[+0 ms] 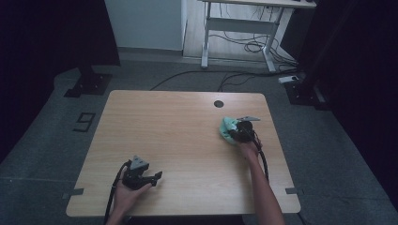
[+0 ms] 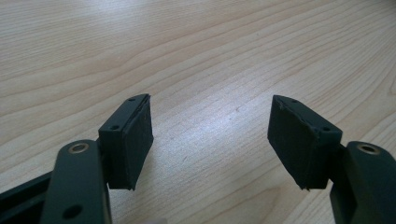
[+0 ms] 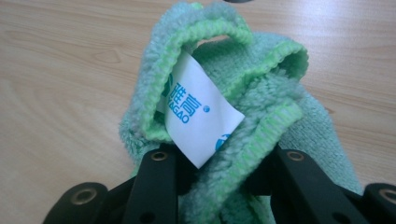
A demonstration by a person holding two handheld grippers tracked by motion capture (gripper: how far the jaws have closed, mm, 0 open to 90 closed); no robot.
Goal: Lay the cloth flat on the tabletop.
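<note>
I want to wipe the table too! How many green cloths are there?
1. The green cloth lies bunched near the table's right edge, pinched between the jaws of the right gripper; its white label sticks out. Another could hide under it.

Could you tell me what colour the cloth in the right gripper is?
The cloth is mint green with brighter green edging, best seen in the right gripper view.

Dim rm, grey floor [image 1: 42, 140], desk frame [image 1: 239, 23], cables [image 1: 248, 47] maybe

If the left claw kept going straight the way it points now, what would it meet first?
Probably just the bare wooden table. The left claw stands open with nothing between its pads, angled down at the wood ahead. In the high view it points right, well short of the green cloth.
</note>
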